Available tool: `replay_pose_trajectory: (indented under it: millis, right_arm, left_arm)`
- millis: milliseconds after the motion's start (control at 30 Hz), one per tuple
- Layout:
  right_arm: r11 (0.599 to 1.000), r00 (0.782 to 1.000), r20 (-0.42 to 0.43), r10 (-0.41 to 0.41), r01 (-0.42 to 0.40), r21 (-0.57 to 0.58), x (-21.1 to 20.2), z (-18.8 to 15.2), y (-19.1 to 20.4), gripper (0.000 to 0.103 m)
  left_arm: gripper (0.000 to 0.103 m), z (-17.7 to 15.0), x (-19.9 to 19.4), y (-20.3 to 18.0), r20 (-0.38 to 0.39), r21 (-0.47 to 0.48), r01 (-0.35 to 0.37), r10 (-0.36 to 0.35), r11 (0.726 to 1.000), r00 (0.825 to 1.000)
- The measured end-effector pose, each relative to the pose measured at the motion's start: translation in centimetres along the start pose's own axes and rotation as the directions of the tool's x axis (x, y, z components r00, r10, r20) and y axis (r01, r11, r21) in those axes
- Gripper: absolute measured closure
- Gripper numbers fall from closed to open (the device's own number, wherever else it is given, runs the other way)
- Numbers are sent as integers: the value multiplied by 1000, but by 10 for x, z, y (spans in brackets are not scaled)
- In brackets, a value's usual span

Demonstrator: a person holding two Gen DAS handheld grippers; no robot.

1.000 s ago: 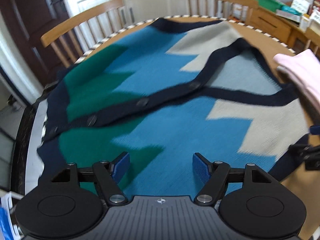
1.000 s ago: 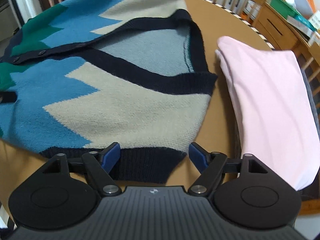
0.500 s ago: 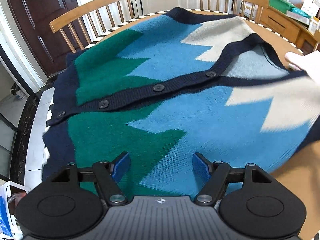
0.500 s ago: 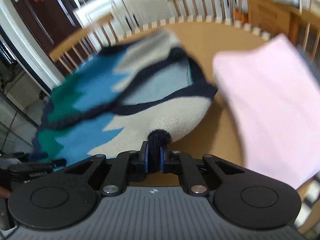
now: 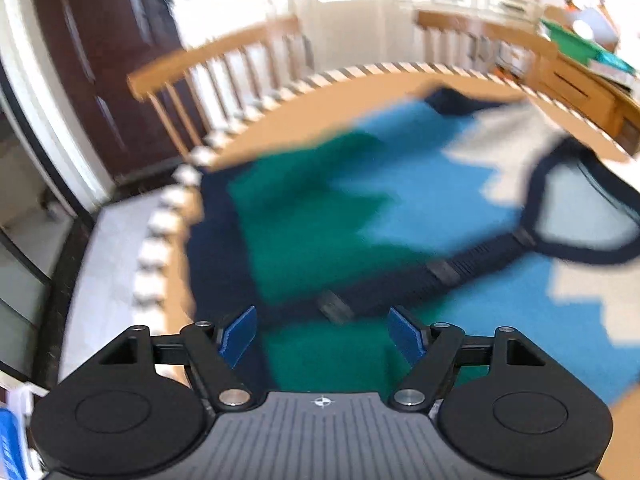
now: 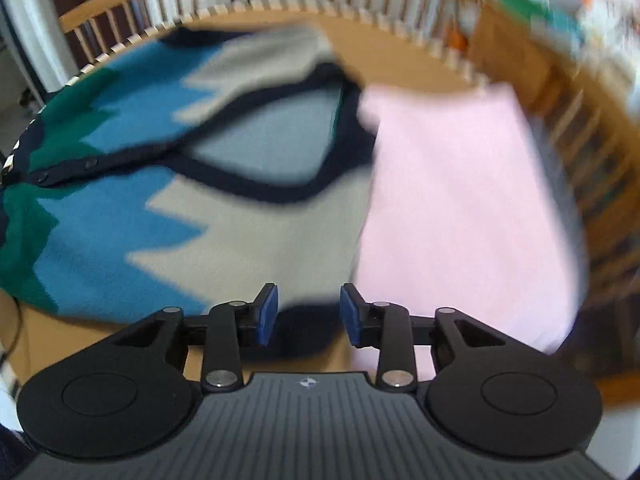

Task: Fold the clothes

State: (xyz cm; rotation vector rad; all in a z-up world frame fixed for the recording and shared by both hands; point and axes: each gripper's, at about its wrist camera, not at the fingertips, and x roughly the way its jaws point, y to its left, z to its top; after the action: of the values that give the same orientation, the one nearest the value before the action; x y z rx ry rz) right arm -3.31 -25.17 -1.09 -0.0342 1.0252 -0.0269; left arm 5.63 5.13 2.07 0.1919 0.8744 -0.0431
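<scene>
A knitted cardigan (image 5: 400, 208) in blue, green, grey and navy lies buttoned and spread flat on the round wooden table (image 5: 320, 108). My left gripper (image 5: 322, 332) hovers open over its green hem end, with nothing between the pads. In the right wrist view, the cardigan's (image 6: 240, 232) grey shoulder end is near. My right gripper (image 6: 307, 312) has its jaws opening. The navy cuff (image 6: 304, 336) sits loose beneath and between the blue pads, which stand apart from it. Both views are blurred by motion.
A folded pink garment (image 6: 460, 208) lies on the table right of the cardigan, touching its collar edge. Wooden spindle-back chairs (image 5: 208, 64) ring the far side of the table (image 6: 400, 48). A cluttered sideboard (image 5: 580, 52) stands at the back right.
My right gripper, shut on the navy cuff half a second ago, has parted its jaws and let go of it. The left view has swung left, so the cardigan sits further right.
</scene>
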Motion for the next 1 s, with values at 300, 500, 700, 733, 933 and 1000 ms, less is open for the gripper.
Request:
replay_pose_trajectory:
  millis: [300, 500, 700, 733, 933, 1000]
  right_arm:
    - [985, 971, 229, 68, -28, -172, 23, 96, -14, 57]
    - [959, 919, 273, 285, -270, -91, 71, 178, -5, 56]
    - [915, 898, 205, 389, -351, -196, 126, 269, 65, 46]
    - [912, 903, 177, 391, -353, -211, 139, 284, 79, 45]
    - [921, 919, -170, 356, -376, -102, 219, 339, 120, 74]
    - [918, 894, -236, 382, -396, -15, 224, 338, 117, 90]
  left_arm:
    - [39, 76, 64, 88, 124, -145, -33, 51, 989, 991]
    - [43, 93, 117, 110, 42, -99, 10, -6, 995, 999]
    - [43, 102, 164, 128, -25, -83, 173, -176, 981, 984]
    - [43, 103, 170, 131, -36, -105, 208, -213, 973, 976]
    - [78, 108, 193, 149, -65, -226, 329, -351, 917, 934]
    - [102, 112, 196, 153, -114, -272, 374, -415, 887, 902]
